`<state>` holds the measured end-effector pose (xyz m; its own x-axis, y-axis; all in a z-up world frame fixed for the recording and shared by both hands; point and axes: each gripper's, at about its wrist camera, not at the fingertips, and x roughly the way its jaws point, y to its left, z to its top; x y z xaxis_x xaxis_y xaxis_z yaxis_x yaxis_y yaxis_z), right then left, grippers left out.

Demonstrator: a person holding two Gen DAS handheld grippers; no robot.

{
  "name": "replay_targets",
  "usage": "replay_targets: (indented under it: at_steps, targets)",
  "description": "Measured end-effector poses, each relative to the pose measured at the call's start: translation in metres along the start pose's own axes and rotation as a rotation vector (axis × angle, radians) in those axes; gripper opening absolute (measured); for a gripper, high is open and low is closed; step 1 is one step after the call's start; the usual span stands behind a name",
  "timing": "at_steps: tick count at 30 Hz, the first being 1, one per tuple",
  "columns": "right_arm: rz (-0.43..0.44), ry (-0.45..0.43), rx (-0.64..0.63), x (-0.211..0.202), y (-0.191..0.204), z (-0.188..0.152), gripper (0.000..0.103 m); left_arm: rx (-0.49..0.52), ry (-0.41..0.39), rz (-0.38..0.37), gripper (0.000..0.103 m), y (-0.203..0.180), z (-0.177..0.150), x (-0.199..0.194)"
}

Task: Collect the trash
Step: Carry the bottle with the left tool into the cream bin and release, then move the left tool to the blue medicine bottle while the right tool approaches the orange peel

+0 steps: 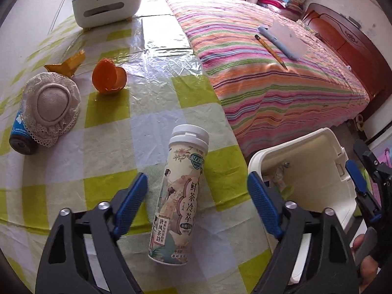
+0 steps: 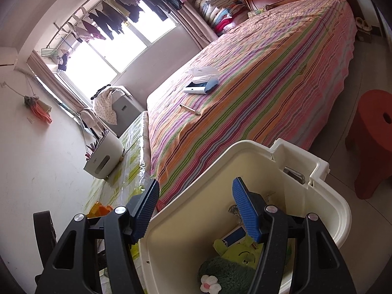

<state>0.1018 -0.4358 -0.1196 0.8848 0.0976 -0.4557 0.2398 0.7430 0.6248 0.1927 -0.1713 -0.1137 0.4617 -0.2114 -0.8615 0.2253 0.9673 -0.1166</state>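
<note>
1. The left gripper [image 1: 197,203] points down at the table [image 1: 73,171], its blue pads spread wide apart.
2. A tea bottle [image 1: 180,201] with a white cap lies on its side on the checked cloth between those pads, touching neither.
3. Further back on the table sit an orange peel [image 1: 107,77], a folded yellow paper [image 1: 69,65], a lace hat [image 1: 50,107] over a blue can [image 1: 19,137], and a white box [image 1: 107,5].
4. The right gripper [image 2: 194,210] straddles the near wall of the white bin [image 2: 289,152], one pad outside, one inside; whether the pads press on the wall cannot be told.
5. The bin is tilted beside the table edge, with a green wrapper [image 2: 238,253], a small carton [image 2: 232,237] and a fuzzy green thing [image 2: 227,276] inside.
6. A striped bed [image 1: 269,78] with a pencil [image 1: 270,51] lies behind.
</note>
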Motion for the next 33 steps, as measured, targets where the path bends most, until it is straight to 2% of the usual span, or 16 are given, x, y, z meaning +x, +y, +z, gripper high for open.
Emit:
replay_targets:
  at_steps: [1,2,5,8,12,14,16,18,21,23,28,33]
  targets:
    - [0.0,0.002,0.0,0.0,0.0,0.0,0.06,0.017,-0.009,0.022,0.038,0.0,0.0,0.0]
    - [-0.001,0.002,0.0,0.0,0.0,0.0,0.06,0.023,-0.01,0.031,0.028,0.001,0.0,0.0]
    - [0.0,-0.002,0.004,-0.001,-0.001,0.0,0.06,-0.023,-0.009,-0.037,0.028,0.007,0.003,-0.004]
    - [-0.002,-0.03,0.009,-0.006,-0.003,0.002,0.06,-0.005,-0.122,-0.06,0.028,-0.001,0.003,-0.028]
    - [-0.01,-0.144,0.038,-0.027,-0.008,0.007,0.06,0.056,-0.241,-0.208,0.028,-0.028,-0.001,-0.062]
    - [-0.017,-0.211,0.067,-0.04,-0.015,0.012,0.06,0.078,-0.217,-0.273,0.035,-0.044,-0.003,-0.063]
    - [-0.019,-0.267,0.104,-0.051,-0.023,0.015,0.06,0.075,-0.211,-0.274,0.073,-0.056,-0.005,-0.06]
    - [-0.018,-0.302,0.14,-0.058,-0.03,0.017,0.061,0.05,-0.229,-0.236,0.084,-0.06,-0.008,-0.055]
    - [-0.013,-0.306,0.164,-0.06,-0.035,0.02,0.06,0.046,-0.174,-0.212,0.085,-0.055,-0.006,-0.045]
    - [-0.006,-0.289,0.165,-0.058,-0.034,0.02,0.06,0.008,-0.158,-0.204,0.085,-0.042,-0.004,-0.044]
    - [0.023,-0.25,0.118,-0.053,-0.019,0.018,0.06,-0.136,-0.169,-0.119,0.086,0.008,0.003,-0.061]
    - [0.046,-0.191,0.032,-0.038,0.01,0.014,0.061,-0.155,-0.192,-0.001,0.087,0.065,0.015,-0.084]
